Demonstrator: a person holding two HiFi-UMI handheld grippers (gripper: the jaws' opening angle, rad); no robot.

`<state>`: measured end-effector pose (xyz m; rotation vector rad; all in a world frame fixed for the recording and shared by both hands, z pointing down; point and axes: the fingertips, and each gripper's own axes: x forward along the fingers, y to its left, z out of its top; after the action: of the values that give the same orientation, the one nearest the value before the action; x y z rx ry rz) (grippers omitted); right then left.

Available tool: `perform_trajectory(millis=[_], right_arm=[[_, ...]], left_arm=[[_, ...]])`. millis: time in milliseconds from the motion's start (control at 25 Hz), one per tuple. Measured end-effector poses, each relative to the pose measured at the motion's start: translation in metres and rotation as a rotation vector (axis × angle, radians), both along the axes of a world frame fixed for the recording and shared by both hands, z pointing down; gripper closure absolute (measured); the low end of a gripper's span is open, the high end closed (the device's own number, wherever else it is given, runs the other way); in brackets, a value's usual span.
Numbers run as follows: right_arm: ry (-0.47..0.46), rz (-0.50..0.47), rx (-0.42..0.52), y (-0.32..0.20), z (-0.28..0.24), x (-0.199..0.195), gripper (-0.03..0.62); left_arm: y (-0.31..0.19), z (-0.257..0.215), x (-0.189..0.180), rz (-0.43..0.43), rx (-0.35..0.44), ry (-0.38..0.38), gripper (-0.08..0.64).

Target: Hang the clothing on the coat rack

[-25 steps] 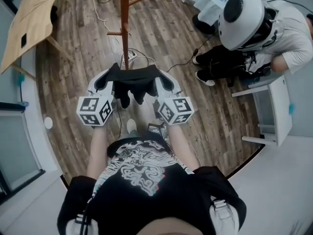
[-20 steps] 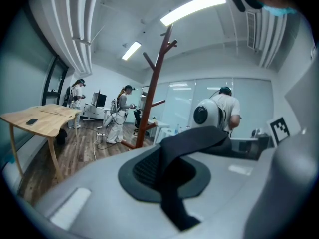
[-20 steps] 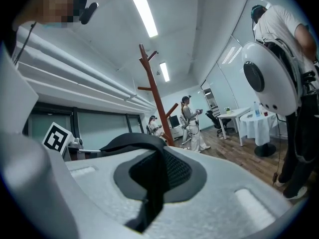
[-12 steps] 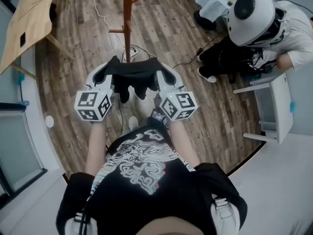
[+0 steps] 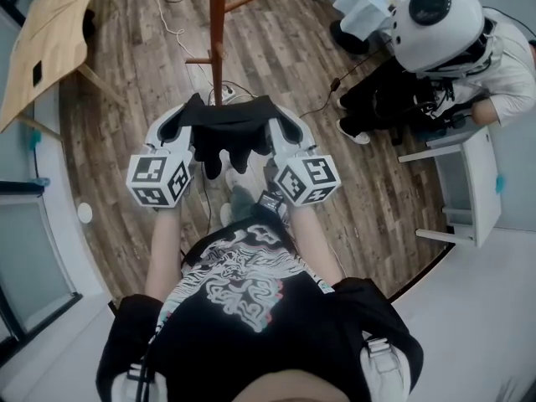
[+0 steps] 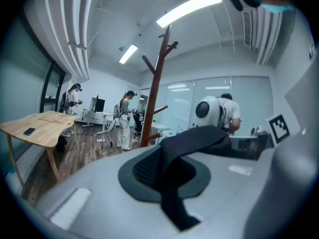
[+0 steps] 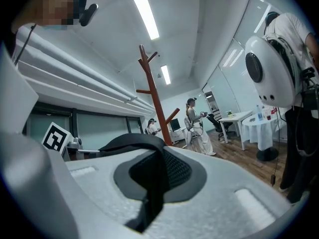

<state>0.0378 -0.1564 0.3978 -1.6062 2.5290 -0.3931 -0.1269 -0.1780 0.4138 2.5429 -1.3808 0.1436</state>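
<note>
- One wooden tabletop (image 5: 52,36) stands at the far left on thin legs. One small dark flat thing (image 5: 38,73) lies on it near its left edge.
- The left tool (image 5: 182,117) is one of two, each with one marker cube. Its jaws are pressed together on a black fold of the cloth, which runs across the dark pad and hangs off below it.
- One piece of black clothing (image 5: 228,132) is stretched between the two tools, above the wooden floor (image 5: 276,53). It is pinched at each end, and loose parts dangle from its middle. It is not on the rack.
- One coat rack (image 5: 217,23), a red-brown wooden pole, rises just beyond the middle of the clothing. In the head view two of its pegs show, one to each side. Cables and one white power strip (image 5: 223,95) lie on the floor round its foot.
- The right tool (image 5: 281,117) is likewise clamped on the cloth, with a black band crossing its pad and trailing down.
- One person in a white helmet (image 5: 435,23) sits at the upper right. The gripper views show two more people standing farther back in the room.
- One white table (image 5: 473,182) stands at the far right.
</note>
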Motion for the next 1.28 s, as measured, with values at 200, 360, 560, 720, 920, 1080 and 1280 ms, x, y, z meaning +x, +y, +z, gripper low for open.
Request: perform_trajectory(millis=[200,360,560,720,920,1080,1280], right_arm=[[-0.013,-0.009,-0.003,-0.018,0.003,0.005,0.583],[-0.02,-0.011,-0.004,-0.037,0.003,-0.003,0.583],[-0.015,-0.018,-0.006,-0.055,0.003,-0.003,0.584],[-0.016,-0.019,-0.011,-0.07,0.002,-0.003,0.583],[-0.014,-0.025,-0.007,-0.083,0.005,-0.002,0.584],[-0.012,-0.027,-0.003,-0.096,0.003,-0.003,0.583],[-0.016,-0.037,-0.013,-0.111,0.008,-0.005,0.584]], left_arm=[[-0.013,0.003,0.005,0.001,-0.001,-0.011,0.558],[-0.032,0.0,-0.002,-0.016,0.003,-0.01,0.558],[-0.048,-0.001,-0.004,-0.03,0.005,-0.02,0.558],[-0.062,-0.003,-0.003,-0.029,0.008,-0.022,0.558],[-0.074,0.001,-0.003,-0.037,0.01,-0.022,0.558],[-0.086,0.0,-0.004,-0.034,0.013,-0.029,0.558],[-0.098,0.006,-0.006,-0.043,0.005,-0.032,0.558]])
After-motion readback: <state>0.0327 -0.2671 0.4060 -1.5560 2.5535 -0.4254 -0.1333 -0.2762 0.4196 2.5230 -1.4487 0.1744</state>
